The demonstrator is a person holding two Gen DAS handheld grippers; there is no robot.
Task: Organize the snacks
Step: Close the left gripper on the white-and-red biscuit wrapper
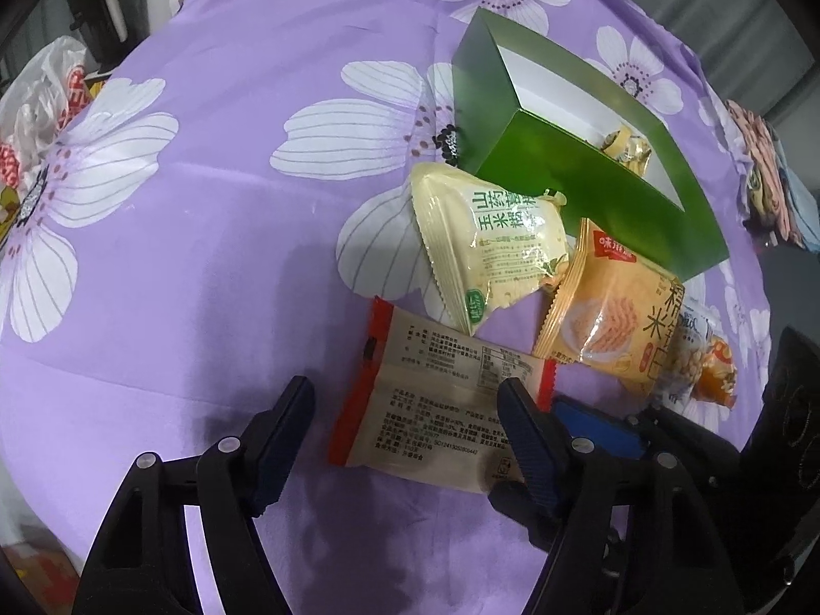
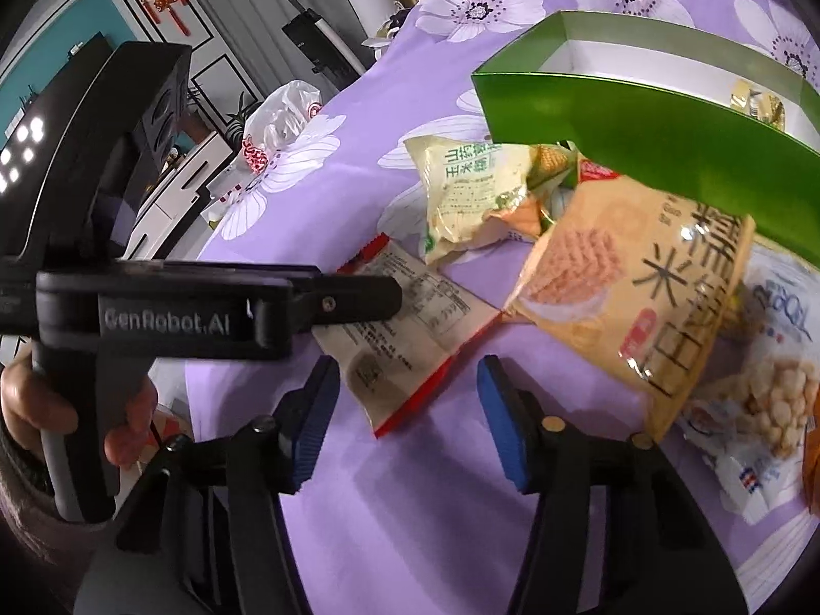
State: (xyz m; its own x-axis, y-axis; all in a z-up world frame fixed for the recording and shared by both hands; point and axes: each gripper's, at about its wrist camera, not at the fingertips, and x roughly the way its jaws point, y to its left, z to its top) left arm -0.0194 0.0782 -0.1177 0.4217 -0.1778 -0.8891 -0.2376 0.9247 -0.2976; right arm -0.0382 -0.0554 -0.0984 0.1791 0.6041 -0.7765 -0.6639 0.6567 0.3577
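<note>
Now, your scene reads like this:

Left gripper [image 1: 405, 410]: your jaws stand partly apart, pointing steeply down at the cloth; the red-edged beige snack packet with printed text [image 1: 435, 410] lies between the 2 fingers, and I cannot tell whether either pad presses on it.

Right gripper [image 2: 407, 394]: your 2 blue-padded fingers stand partly apart just above the cloth, holding nothing; 1 corner of the red-edged packet lies just ahead, between the fingertips.

Pale yellow pillow pack with green lettering [image 1: 487, 251]: just beyond the red-edged packet from your left gripper, tilted, 1 corner overlapping it.

Orange rice-cracker bag [image 2: 635, 297]: ahead and to the right of your right gripper, leaning against the box.

White-and-blue bag of round puffs [image 2: 763, 389]: far right of your right gripper, partly under the orange bag.

Open green cardboard box with white inside [image 1: 589, 189]: beyond all the packets, 1 small gold-wrapped snack [image 1: 628, 146] lying inside.

Purple cloth with white flowers [image 1: 205, 256]: under everything.

Your hand [image 2: 31, 405]: wrapped round the left gripper's handle.
</note>
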